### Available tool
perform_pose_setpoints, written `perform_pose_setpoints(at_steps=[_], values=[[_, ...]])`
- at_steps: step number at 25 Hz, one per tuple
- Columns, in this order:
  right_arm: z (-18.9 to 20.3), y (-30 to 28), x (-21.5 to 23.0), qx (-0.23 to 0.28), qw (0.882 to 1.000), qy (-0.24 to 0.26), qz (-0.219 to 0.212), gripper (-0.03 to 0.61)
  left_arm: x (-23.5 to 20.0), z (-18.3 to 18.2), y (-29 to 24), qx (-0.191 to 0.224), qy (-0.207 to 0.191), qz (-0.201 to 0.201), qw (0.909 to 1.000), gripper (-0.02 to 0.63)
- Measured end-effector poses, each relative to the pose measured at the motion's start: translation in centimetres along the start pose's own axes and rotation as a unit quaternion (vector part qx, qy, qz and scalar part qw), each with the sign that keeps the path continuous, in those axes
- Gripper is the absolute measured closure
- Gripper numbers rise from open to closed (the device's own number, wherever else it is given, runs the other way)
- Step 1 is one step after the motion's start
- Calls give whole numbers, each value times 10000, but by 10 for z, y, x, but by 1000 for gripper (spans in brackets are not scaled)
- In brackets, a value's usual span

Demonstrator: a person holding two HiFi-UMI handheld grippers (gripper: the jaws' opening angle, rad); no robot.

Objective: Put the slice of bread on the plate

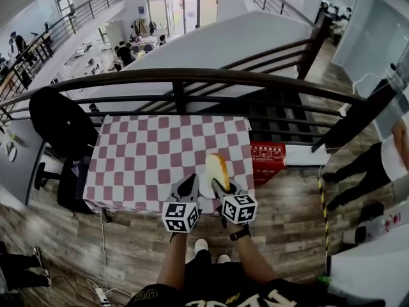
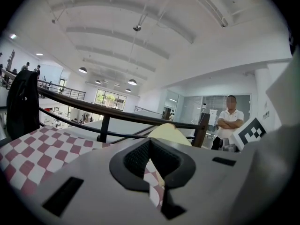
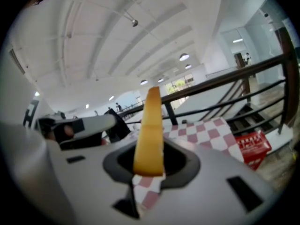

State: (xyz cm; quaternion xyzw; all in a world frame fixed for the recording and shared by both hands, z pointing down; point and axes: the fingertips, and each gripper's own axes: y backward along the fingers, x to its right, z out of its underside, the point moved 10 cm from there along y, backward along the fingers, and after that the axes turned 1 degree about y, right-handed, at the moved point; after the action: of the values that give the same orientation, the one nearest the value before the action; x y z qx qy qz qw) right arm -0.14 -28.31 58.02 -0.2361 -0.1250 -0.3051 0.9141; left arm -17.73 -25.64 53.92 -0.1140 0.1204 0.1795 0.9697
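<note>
A slice of bread [image 1: 216, 165] with a yellow crust stands on edge over the front right part of the red-and-white checked table [image 1: 147, 152]. My right gripper [image 1: 220, 185] is shut on its lower end. In the right gripper view the bread [image 3: 150, 135] rises upright from between the jaws. My left gripper [image 1: 188, 183] hovers just left of it, jaws together with nothing in them. From the left gripper view the bread's pale face [image 2: 169, 134] shows just past the jaws. I cannot make out a plate.
A dark railing [image 1: 192, 77] runs along the table's far side. A black chair with a jacket [image 1: 61, 123] stands at the left. On the floor to the right are a red box [image 1: 267, 153] and a person's legs [image 1: 358, 168].
</note>
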Motion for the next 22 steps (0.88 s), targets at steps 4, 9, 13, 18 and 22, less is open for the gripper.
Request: perform_pose_setpoints(at_steps=[4, 9, 13, 18, 22], values=[[14, -17, 7, -306, 9994, -173, 64, 480, -11, 11, -11, -144, 143, -48, 9998, 595], [36, -39, 23, -783, 9952, -503, 293, 480, -25, 26, -27, -314, 293, -145, 9990, 595], [57, -51, 38, -988, 9908, -825, 417, 480, -34, 42, -35, -493, 317, -265, 9979, 595], [88, -62, 59, -1236, 9840, -1166, 539, 480, -42, 67, -40, -790, 419, -346, 9954, 595], [107, -72, 70, -1305, 9775, -1559, 553, 480, -43, 82, -41, -982, 417, -325, 9938, 595]])
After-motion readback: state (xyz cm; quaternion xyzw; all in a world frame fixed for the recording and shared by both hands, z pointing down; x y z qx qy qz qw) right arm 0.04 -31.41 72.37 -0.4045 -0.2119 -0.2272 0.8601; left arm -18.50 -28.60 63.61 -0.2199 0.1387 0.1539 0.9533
